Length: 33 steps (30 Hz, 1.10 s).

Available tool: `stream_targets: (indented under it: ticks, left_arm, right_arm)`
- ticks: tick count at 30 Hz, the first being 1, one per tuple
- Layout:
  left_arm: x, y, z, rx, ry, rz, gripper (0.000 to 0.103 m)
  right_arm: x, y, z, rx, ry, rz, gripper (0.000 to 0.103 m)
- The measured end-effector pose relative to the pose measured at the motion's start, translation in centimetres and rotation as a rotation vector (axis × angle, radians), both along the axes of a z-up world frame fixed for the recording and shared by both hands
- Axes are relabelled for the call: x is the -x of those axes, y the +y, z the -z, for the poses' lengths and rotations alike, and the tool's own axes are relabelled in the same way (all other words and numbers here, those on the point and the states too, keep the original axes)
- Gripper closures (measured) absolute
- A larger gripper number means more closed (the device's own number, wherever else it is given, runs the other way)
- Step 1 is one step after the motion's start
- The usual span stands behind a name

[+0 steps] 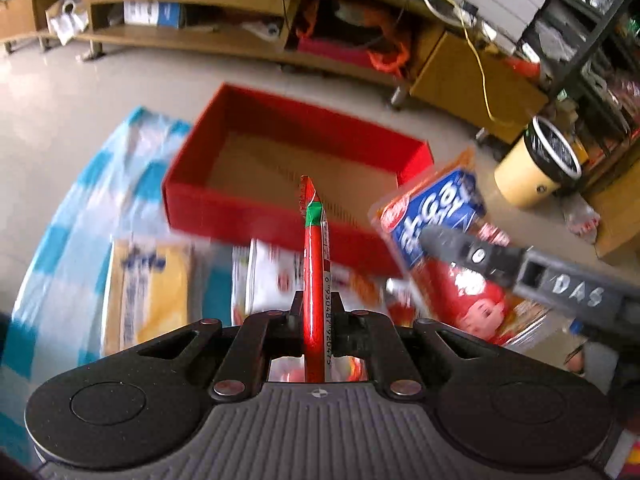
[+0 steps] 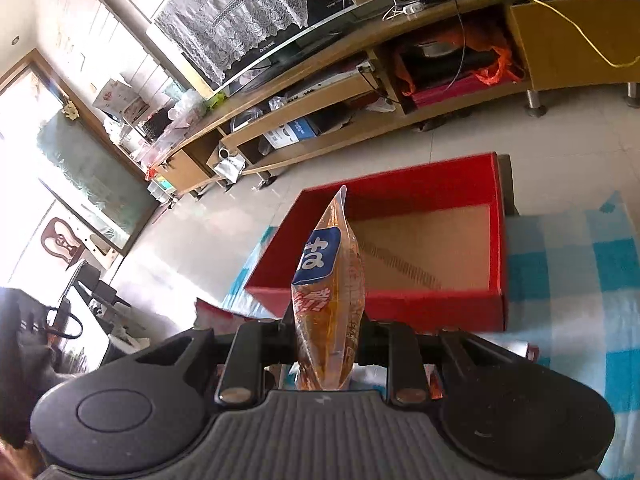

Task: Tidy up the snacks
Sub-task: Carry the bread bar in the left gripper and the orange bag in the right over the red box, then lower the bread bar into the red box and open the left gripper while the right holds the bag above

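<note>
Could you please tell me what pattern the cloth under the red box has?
Blue-and-white checks on the cloth, clearest in the right wrist view.

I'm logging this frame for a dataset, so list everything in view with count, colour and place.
red box: 1, red with brown inside, nothing in it, on the checked cloth
checked cloth: 1, blue and white, under the box
red stick snack: 1, red with green tip, in the left tool
orange snack bag: 1, orange with blue label, in the right tool
yellow packet: 1, yellow, on the cloth before the box
white packet: 1, white, beside the yellow one
TV stand: 1, wooden, behind
bin: 1, yellow, on the floor
left tool: 1, black, shut
right tool: 1, black, shut
</note>
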<state>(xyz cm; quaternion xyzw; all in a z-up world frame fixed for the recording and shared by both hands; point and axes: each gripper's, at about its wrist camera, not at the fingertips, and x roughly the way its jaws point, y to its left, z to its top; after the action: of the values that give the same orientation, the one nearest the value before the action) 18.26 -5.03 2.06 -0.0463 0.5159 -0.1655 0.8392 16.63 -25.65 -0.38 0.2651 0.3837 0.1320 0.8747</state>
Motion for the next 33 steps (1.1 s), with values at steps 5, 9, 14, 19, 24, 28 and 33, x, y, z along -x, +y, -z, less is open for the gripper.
stream_targets:
  ticks: [5, 9, 14, 19, 24, 28, 33]
  left_arm:
    - [-2.6, -0.5, -0.6, 0.005, -0.043, -0.019, 0.090]
    - [-4.8, -0.9, -0.9, 0.019, -0.057, -0.024, 0.090]
    - [-7.1, -1.7, -0.6, 0.020, -0.064, -0.028, 0.090]
    - [-9.0, -2.4, -0.3, 0.036, -0.067, -0.032, 0.090]
    - [-10.3, -3.5, 0.4, 0.020, -0.064, -0.027, 0.089]
    - [-10.8, -4.1, 1.5, 0.003, -0.048, -0.025, 0.089]
    - [-11.7, -4.5, 2.7, -0.025, -0.036, -0.028, 0.089]
  right_arm:
    - [-2.4, -0.3, 0.1, -0.009, -0.006, 0.009, 0.080]
    - [-3.8, -0.8, 0.1, -0.021, -0.016, 0.024, 0.080]
    - [-5.2, -1.7, 0.6, -0.025, -0.007, 0.048, 0.080]
    - [-6.5, -2.3, 0.9, -0.032, -0.007, 0.067, 0.080]
    - [-7.8, -2.4, 1.4, -0.033, -0.009, 0.066, 0.080]
    - [-8.4, -2.0, 2.0, 0.004, -0.003, 0.065, 0.080]
    - [-9.1, -1.9, 2.7, 0.025, 0.007, 0.068, 0.080]
